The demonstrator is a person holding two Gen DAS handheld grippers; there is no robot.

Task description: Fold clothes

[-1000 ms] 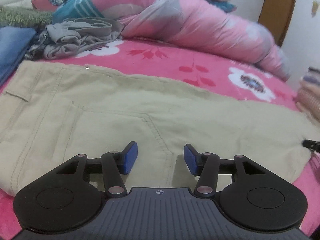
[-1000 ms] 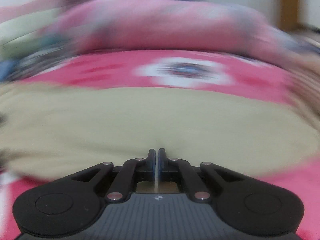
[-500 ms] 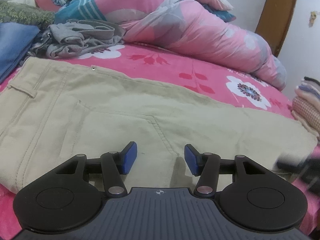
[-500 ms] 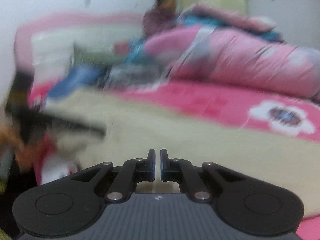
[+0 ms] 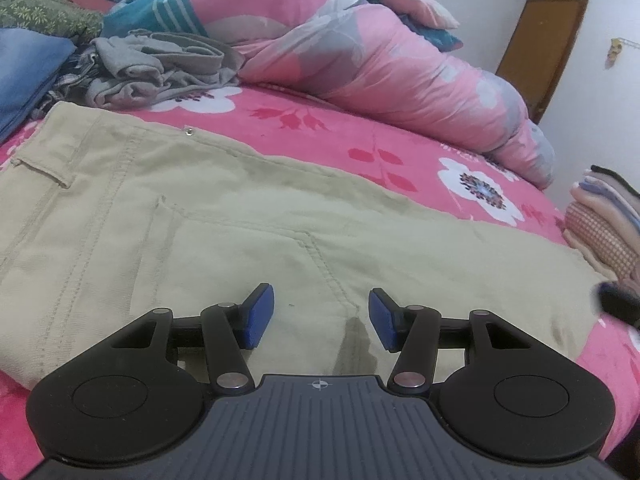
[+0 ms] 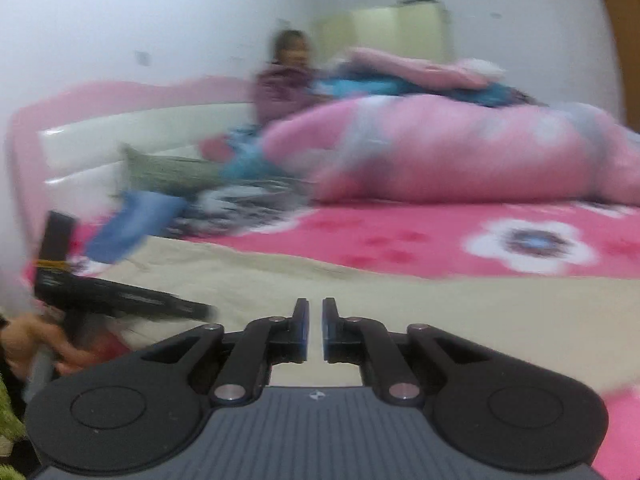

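Trousers (image 5: 224,232), tan ones, lie flat across the pink flowered bed cover (image 5: 360,136), right under both our tools. We think they have one fold so far, and more folds are left to do. Our left gripper (image 5: 321,314) hangs just over the cloth, jaws apart, nothing between them. Our right gripper (image 6: 311,330) has just been opening a little, with only a thin gap and nothing in it. Behind are a heap of grey clothes (image 5: 160,64), a big pink quilt (image 5: 380,60), a stack of folded things (image 5: 604,220), a brown door (image 5: 540,48) and white walls.
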